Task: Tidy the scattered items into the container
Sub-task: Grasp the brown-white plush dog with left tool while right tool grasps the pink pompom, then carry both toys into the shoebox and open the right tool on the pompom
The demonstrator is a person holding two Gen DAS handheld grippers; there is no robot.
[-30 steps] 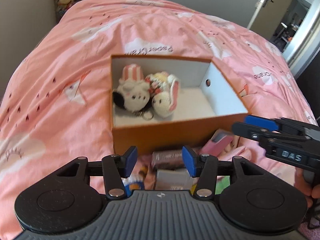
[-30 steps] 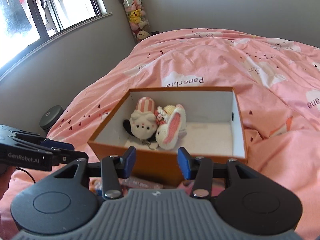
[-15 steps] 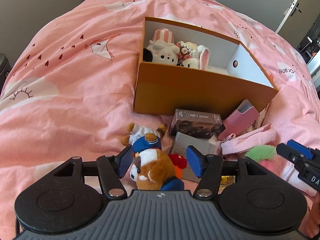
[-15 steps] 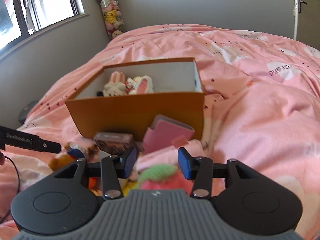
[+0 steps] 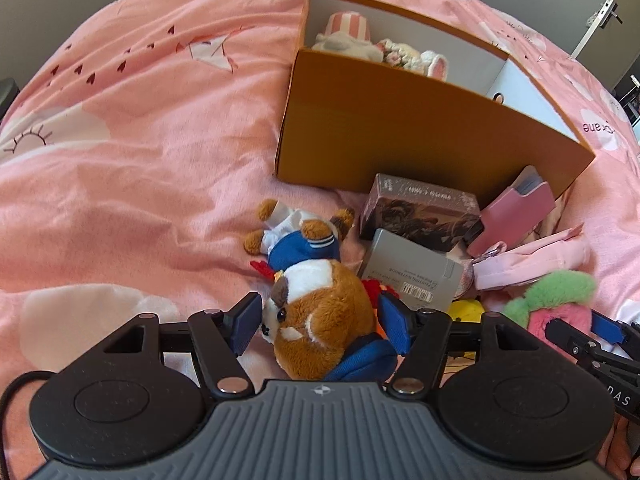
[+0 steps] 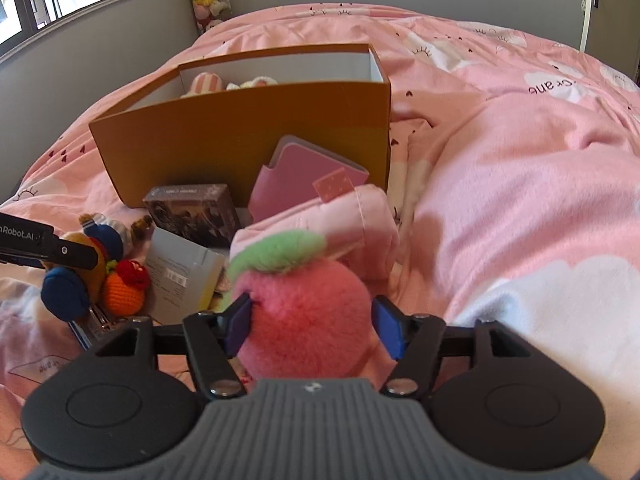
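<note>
An orange cardboard box (image 5: pixel 400 128) (image 6: pixel 240 132) stands on the pink bed with two plush toys (image 5: pixel 360 40) inside. The scattered items lie in front of its near wall. My left gripper (image 5: pixel 320 324) points down over a brown plush dog in a blue outfit (image 5: pixel 320 320). Its jaws are opening, and the dog's head sits between the blue pads (image 5: pixel 246 320). My right gripper (image 6: pixel 312 326) is low over a pink furry fruit plush with a green top (image 6: pixel 304 312) (image 5: pixel 556 300). Its jaws are also opening, with the plush between them.
Between the two plush toys lie a dark card box (image 5: pixel 420 212), a grey packet (image 5: pixel 412 276), a pink card holder (image 6: pixel 304 176) leaning on the box, a pink pouch (image 5: pixel 532 264) and an orange crochet toy (image 6: pixel 124 292). A rumpled pink duvet (image 6: pixel 520 200) rises to the right.
Both grippers have come down from above the box to the pile in front of it. Their jaws have widened, and each now has a plush toy between its pads.
</note>
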